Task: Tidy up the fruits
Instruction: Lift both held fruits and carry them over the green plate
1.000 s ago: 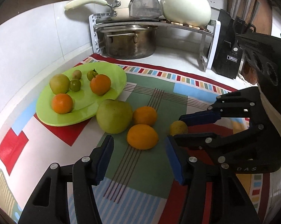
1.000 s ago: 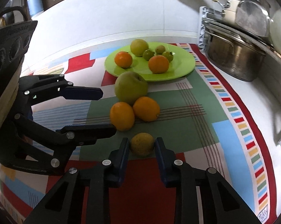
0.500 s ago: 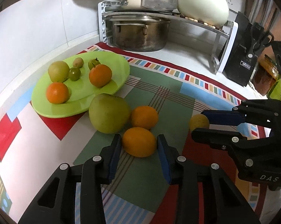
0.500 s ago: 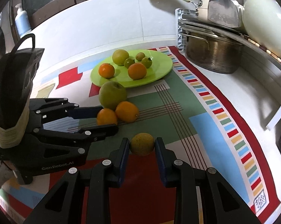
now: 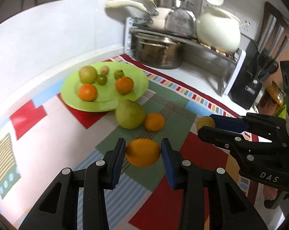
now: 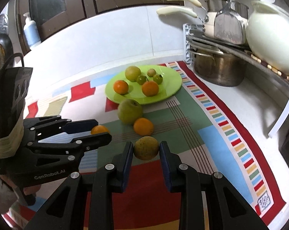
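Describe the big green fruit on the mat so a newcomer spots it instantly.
Find the lime-green plate on the colourful patterned mat. Just off its near rim sits the large green apple, beside a small orange. It is the biggest fruit here and lies off the plate.

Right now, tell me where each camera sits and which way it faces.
Left wrist: on the left gripper, looking down along its fingers at the orange they clamp; right gripper at right.
Right wrist: on the right gripper, clamping a yellowish fruit; left gripper at left.
Shared: green plate, big green apple.
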`<action>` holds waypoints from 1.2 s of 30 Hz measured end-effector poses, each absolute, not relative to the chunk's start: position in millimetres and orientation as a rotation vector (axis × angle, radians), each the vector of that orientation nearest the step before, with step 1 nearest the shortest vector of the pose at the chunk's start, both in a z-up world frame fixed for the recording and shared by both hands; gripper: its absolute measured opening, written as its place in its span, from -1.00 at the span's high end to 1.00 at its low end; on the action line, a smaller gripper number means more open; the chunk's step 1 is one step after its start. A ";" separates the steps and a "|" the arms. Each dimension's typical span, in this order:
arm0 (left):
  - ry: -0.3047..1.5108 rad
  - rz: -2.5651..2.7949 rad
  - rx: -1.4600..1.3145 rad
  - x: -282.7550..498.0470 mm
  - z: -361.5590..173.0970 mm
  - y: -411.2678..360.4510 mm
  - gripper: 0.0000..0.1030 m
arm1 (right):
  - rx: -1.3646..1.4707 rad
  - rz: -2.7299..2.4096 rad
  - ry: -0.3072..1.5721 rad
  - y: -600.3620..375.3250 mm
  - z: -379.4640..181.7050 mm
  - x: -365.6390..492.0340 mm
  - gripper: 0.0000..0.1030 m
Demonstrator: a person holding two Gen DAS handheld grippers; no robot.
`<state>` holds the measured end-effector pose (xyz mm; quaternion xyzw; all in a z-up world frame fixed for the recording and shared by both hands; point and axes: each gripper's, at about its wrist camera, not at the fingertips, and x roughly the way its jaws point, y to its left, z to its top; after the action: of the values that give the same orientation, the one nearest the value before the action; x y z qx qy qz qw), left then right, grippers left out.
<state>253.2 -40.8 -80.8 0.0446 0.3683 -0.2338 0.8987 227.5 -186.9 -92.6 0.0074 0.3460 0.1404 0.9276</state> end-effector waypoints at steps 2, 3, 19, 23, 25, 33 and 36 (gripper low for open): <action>0.754 -0.465 0.083 248.9 -74.2 -35.5 0.27 | 0.016 0.293 0.695 -184.1 -87.1 224.6 0.43; 0.749 -0.456 0.083 247.6 -72.0 -33.5 0.27 | 0.016 0.294 0.686 -182.6 -83.6 222.9 0.43; 0.602 -0.355 0.081 246.5 -3.0 -7.9 0.27 | 0.038 0.321 0.542 -162.8 -22.3 233.1 0.43; 0.589 -0.350 0.060 259.1 9.2 -2.9 0.27 | 0.033 0.318 0.504 -158.7 -4.7 243.8 0.43; 0.587 -0.351 0.057 267.9 14.7 -1.1 0.27 | 0.020 0.310 0.492 -156.3 3.4 251.0 0.43; 0.598 -0.340 0.071 307.3 20.1 0.6 0.27 | 0.000 0.315 0.509 -150.0 14.4 291.9 0.43; 0.611 -0.338 0.079 322.0 16.3 -1.3 0.27 | 0.000 0.317 0.531 -149.5 11.6 309.5 0.43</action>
<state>322.0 -1.3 16.3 0.0388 0.2994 -0.1657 0.9388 309.5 -149.5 11.6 -0.0001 0.2612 0.1558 0.9526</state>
